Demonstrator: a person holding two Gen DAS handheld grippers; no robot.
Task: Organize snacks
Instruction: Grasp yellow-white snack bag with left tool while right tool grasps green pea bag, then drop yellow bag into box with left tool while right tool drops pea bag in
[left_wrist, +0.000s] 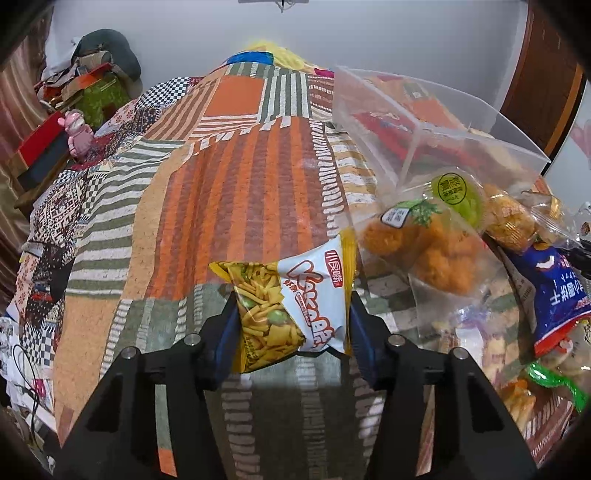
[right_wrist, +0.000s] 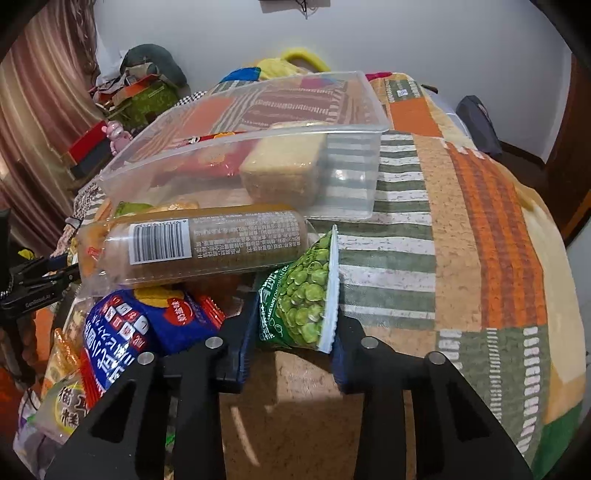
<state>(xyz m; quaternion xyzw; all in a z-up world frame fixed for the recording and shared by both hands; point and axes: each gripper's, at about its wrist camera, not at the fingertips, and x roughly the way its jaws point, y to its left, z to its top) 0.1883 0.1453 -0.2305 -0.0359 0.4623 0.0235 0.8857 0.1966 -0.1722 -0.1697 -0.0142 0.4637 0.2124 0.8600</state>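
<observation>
1. Where the patchwork bedspread fills the left wrist view, clamped in the left gripper: a yellow-and-white snack packet, pads pressing both sides, packet lying on the bedspread. Red lettering on the white panel, a small red tag with Chinese characters above it; not legible enough to read out.
2. Just right of that packet: a clear bag of orange fried pieces with a small white label and a green leaf print, writing too small to read.
3. Behind it, touching: a bag with a round green sticker bearing dark Chinese characters.
4. Further back and right: a clear plastic bin, red packets showing through its wall.
5. Far right edge: a blue packet with white Chinese characters, seen upside down.
6. Seen from the right wrist, left side: the same blue packet, white characters and a red round badge.
7. Above it: a long clear-wrapped roll lying across the pile, barcode and a block of fine print facing up.
8. Centre, pinched in the right gripper: a green pea packet, white letters on green, partly hidden.
9. Behind: the clear bin, holding a pale block-shaped pack.
</observation>
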